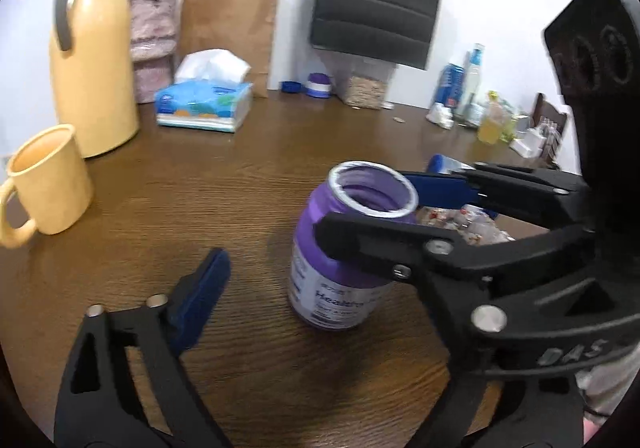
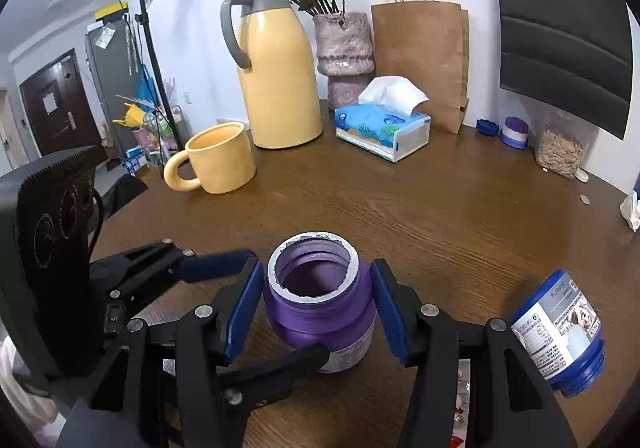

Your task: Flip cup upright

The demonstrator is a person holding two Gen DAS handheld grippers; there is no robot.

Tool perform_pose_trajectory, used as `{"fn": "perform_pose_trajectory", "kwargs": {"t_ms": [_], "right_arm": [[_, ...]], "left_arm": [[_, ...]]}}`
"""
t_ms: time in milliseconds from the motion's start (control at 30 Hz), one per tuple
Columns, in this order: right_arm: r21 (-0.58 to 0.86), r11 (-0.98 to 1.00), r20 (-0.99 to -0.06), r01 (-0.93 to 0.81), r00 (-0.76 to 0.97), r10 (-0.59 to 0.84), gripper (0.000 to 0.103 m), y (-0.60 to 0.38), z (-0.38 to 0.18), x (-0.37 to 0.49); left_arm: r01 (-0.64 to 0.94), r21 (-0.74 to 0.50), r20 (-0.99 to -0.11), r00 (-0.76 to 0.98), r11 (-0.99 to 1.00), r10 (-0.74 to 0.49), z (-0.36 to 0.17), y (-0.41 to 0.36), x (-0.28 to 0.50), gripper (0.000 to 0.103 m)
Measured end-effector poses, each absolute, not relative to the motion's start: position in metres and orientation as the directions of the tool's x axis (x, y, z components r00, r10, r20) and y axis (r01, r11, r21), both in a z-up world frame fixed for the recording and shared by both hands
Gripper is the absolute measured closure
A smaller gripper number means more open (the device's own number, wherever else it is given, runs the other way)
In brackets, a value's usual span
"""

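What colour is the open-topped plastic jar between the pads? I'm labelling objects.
Purple plastic jar with white rim; right wrist view.

Room's pretty plain: white wall (image 2: pixel 192 8) behind a dark wood-grain table (image 2: pixel 440 216), with a black padded panel (image 2: pixel 560 32) hanging on the wall over the table's far right corner. Off past the left edge there's a dark brown door (image 2: pixel 56 108), a grey cabinet (image 2: pixel 108 60) and a light stand (image 2: pixel 148 36) with a small lamp on top. Light looks soft and even.

Purple jar (image 2: pixel 324 312) with white rim, yellow mug (image 2: pixel 218 160), blue bottle (image 2: pixel 560 332), brown wood-grain table (image 2: pixel 440 216)
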State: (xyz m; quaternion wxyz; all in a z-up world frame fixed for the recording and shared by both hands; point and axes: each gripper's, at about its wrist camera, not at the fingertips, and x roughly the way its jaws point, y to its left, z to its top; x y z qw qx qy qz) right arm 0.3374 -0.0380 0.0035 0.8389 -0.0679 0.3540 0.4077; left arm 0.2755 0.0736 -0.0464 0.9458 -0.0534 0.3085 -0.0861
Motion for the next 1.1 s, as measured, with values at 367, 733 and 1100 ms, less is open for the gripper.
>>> {"fn": "perform_pose_trajectory", "kwargs": {"t_ms": [367,733,1100], "right_arm": [[0.171,0.709,-0.65,-0.684,0.462,0.603,0.029,-0.074,0.018,0.314],[0.109,0.835,-0.637,-0.54,0.607,0.476,0.021,-0.154,0.045,0.219],[0.081,0.893,-0.534,-0.442,0.738,0.413,0.019,-0.222,0.052,0.058]], "left_arm": [[0.066,-0.167,-0.564,0.812,0.984,-0.151,-0.037,0.082,0.252,0.011],[-0.027,-0.052,-0.499,0.867,0.998,-0.003,0.014,0.072,0.154,0.0],[-0.08,-0.087,-0.417,0.908,0.993,0.037,0.024,0.043,0.017,0.0]]}}
